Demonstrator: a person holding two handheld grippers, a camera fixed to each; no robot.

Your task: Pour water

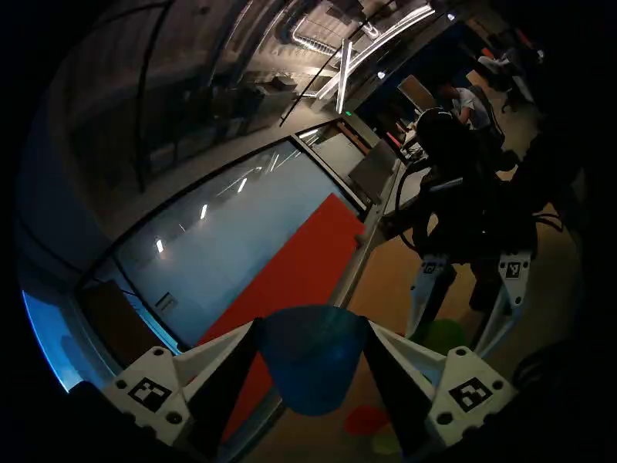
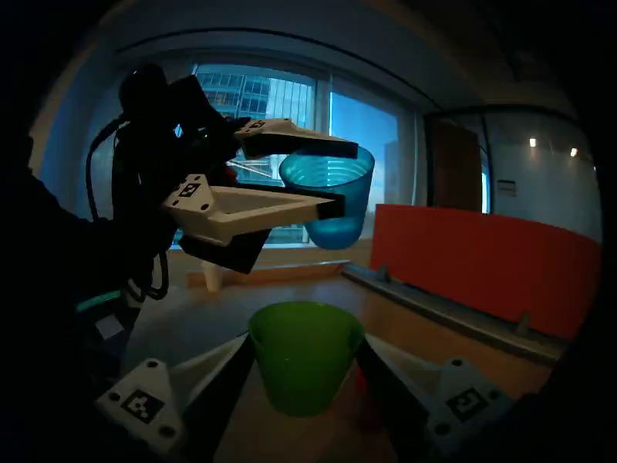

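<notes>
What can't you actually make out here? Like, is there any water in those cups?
- Water in the blue cup: right gripper view, too dim and backlit by the window to tell.
- Bottom of the green cup: right gripper view, hidden by its own near wall.
- The person behind the left gripper: right gripper view, just a black silhouette.
</notes>
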